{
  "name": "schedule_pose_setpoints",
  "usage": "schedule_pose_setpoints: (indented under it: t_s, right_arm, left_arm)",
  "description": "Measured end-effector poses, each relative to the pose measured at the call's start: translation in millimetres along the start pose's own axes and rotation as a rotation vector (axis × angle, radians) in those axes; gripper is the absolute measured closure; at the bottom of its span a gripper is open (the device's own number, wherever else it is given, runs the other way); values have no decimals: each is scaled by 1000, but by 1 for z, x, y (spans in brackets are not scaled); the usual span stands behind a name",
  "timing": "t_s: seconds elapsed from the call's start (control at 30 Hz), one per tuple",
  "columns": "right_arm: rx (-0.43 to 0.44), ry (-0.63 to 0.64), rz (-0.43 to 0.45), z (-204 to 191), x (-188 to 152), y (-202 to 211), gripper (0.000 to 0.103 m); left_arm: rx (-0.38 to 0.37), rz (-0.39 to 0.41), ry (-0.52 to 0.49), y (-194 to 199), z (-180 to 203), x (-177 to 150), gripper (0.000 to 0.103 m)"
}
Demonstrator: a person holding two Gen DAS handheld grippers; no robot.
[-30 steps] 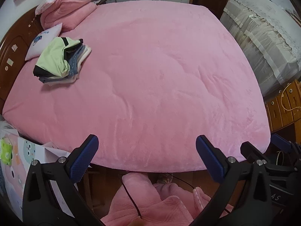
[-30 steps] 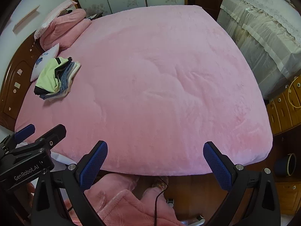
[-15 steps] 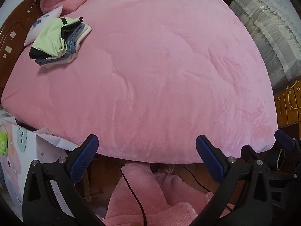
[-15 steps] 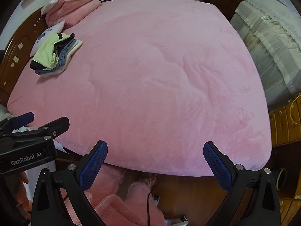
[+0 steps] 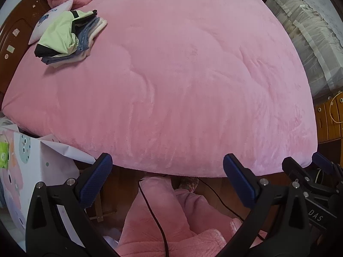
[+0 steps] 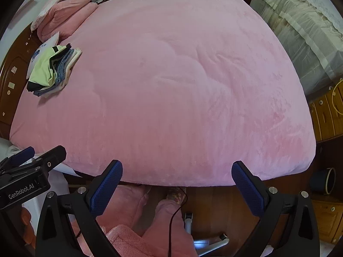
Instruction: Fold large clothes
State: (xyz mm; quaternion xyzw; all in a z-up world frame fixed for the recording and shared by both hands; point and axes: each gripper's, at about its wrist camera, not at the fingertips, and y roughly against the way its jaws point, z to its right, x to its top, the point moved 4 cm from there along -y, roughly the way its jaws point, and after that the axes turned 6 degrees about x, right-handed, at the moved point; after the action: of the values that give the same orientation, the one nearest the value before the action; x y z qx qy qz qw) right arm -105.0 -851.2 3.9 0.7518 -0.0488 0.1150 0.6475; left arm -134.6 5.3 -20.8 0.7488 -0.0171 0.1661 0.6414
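A stack of folded clothes (image 5: 66, 37), light green and black on top with blue and cream below, lies at the far left of the pink bed (image 5: 182, 75); it also shows in the right wrist view (image 6: 53, 70). My left gripper (image 5: 167, 182) is open and empty, held off the near edge of the bed. My right gripper (image 6: 176, 187) is open and empty beside it, also off the near edge. No unfolded garment lies on the bed.
A pink quilt roll and pillows (image 6: 64, 15) sit at the headboard (image 6: 12, 72). A cloth-covered cabinet (image 6: 300, 32) and wooden drawers (image 6: 325, 115) stand on the right. The person's pink-clad legs (image 5: 171, 214) and a black cable are below the grippers.
Both views have shifted slightly: the bed's near edge sits higher in the left wrist view and the clothes stack lower in the right. Both grippers stay open and empty.
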Motion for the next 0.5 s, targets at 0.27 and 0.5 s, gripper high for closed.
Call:
schedule_pose_setpoints:
  t_s: [0.27,0.5]
  right_arm:
    - [13,-32,-9,9,0,-11,0]
    - [11,-27,-29,10,1,-17,0]
  left_arm:
    - [16,60,-67,15,14,-2,0]
    - [18,103,-100,26,23,-2,0]
